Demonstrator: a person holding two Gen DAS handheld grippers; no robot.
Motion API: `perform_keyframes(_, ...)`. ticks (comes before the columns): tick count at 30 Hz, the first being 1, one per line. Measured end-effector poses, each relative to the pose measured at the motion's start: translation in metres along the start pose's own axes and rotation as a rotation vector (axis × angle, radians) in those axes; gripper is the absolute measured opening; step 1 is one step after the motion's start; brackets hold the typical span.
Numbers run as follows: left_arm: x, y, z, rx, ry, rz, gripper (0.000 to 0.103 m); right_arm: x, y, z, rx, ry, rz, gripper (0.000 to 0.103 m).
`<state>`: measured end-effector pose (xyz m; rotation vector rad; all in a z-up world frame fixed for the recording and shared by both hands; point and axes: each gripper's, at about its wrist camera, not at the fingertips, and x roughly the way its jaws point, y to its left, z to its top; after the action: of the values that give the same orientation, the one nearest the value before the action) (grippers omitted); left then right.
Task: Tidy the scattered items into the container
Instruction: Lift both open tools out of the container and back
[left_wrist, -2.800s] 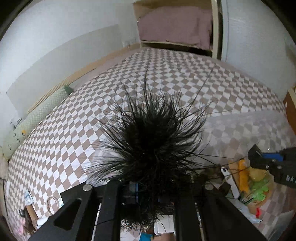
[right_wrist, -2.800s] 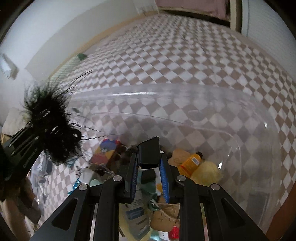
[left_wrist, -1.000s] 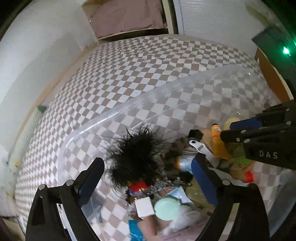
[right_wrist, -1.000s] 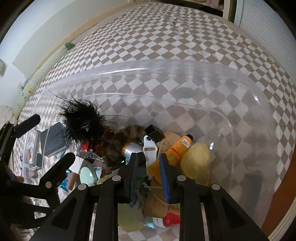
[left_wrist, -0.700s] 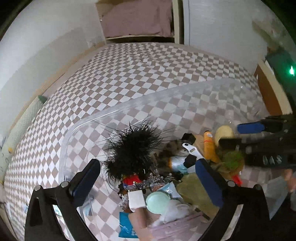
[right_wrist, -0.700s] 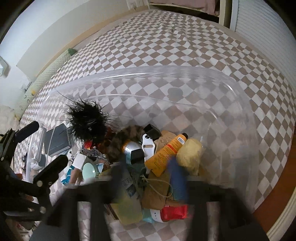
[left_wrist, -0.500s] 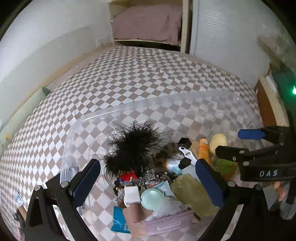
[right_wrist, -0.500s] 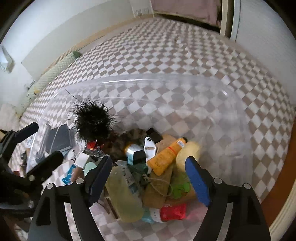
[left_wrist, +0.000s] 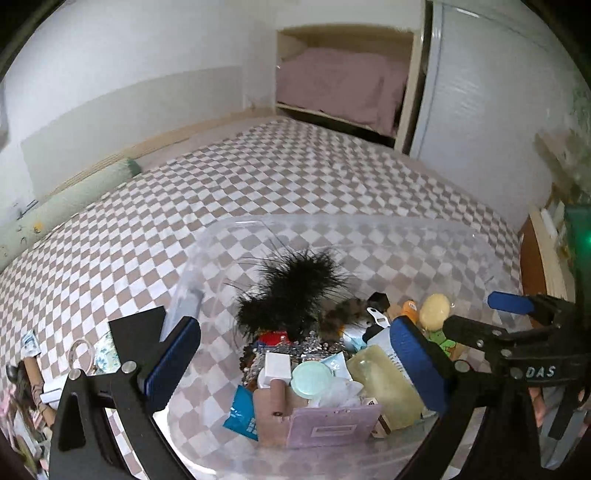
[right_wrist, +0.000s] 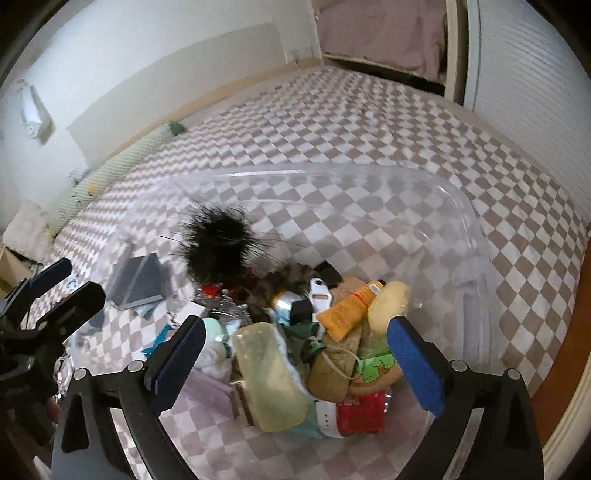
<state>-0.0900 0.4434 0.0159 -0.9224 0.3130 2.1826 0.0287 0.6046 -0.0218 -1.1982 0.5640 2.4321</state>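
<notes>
Both grippers, left (left_wrist: 295, 354) and right (right_wrist: 295, 354), gape empty (right widening) above the clear container (right_wrist: 461, 210), black feather puff (right_wrist: 218, 243) inside.

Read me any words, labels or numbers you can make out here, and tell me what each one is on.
"DAS": white letters on the right gripper, seen from the left wrist.
Blue packet: white print, too small to read.
Orange tube: label too blurred to read.
Red packet: print unreadable.

Left tool (left_wrist: 295, 354) spread wide, empty, angled downward. Right tool (right_wrist: 297, 349) at its 3 o'clock, jaws opening, nothing between, angled downward.
</notes>
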Motion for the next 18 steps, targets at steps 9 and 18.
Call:
perform_keyframes(9,-0.039,0.014,-0.013,-0.029,-0.064,0.031,0.103,-0.041,0.011,-0.012,-0.023,-0.162,0.011,0.103)
perform_keyframes(18,-0.08,0.034,-0.037,-0.081,-0.112,0.063,0.103,-0.065,0.015,-0.027,0.012,-0.254,0.049,0.103)
